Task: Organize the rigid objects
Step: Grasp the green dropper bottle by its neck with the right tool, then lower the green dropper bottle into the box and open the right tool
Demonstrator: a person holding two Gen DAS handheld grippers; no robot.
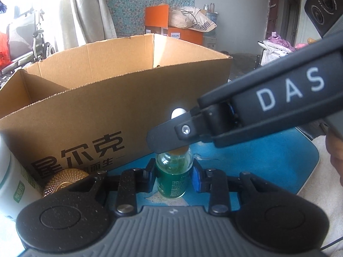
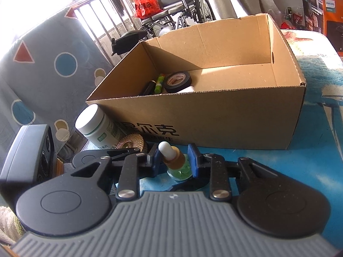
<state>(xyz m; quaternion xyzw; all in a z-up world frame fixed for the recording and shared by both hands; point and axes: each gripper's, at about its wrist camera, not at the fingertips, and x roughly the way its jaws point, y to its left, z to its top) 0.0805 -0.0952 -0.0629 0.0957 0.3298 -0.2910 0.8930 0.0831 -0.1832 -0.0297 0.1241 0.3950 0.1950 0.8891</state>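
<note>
left claw | 1 green bottle between pads | 1 box

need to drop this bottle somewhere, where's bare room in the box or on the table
Free: the cardboard box floor right of the black tape roll, and blue table right of the green bottle. Crowded: left, by white jar and gold lid.

Both wrist views close, facing box; share bottle.
</note>
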